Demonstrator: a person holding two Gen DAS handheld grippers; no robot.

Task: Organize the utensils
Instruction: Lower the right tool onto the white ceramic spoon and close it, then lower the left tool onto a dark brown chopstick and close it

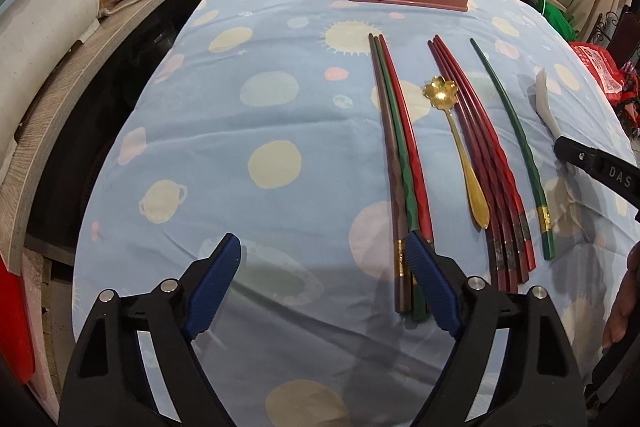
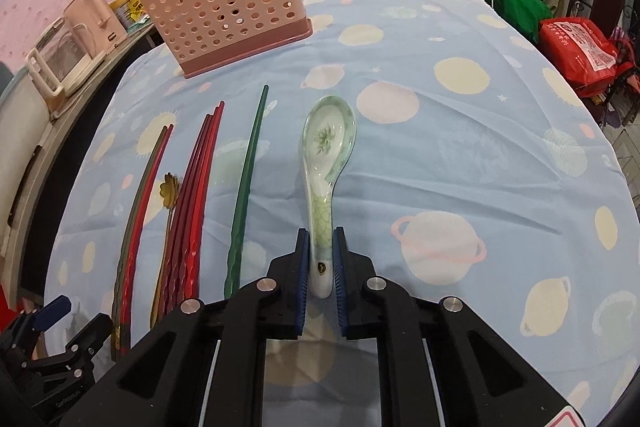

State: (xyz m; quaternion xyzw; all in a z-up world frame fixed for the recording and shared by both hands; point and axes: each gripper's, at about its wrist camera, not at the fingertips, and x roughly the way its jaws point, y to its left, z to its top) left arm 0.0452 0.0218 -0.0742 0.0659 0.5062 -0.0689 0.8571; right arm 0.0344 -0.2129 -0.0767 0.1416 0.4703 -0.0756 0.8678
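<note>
1. My left gripper [image 1: 324, 259] hung with its blue pads apart over the near ends of the three chopsticks, one brown, one green, one red [image 1: 394, 163], which lay side by side on the blue planet-print cloth [image 1: 240, 107] covering the counter. The right pad sat over those ends and nothing was clamped. To pick them up well, I judged I should centre the bundle between the pads before closing, so that none rolled free.
2. Further right lay the gold flower-bowled spoon [image 1: 456, 147], the bundle of dark red chopsticks [image 1: 480, 163] and a single green chopstick [image 1: 516, 147], all untouched on the cloth.
3. My right gripper [image 2: 321, 259] was clamped on the handle of the white and green ceramic soup spoon [image 2: 326, 163], whose bowl pointed away from me. The grip sat near the handle's end, so I judged a slow, level lift best, as the heavy bowl could tip down.
4. The pink perforated plastic utensil holder [image 2: 224, 15] stood at the far edge; its compartments were hard to make out. In the left view the ceramic spoon was mostly hidden behind the right gripper.
</note>
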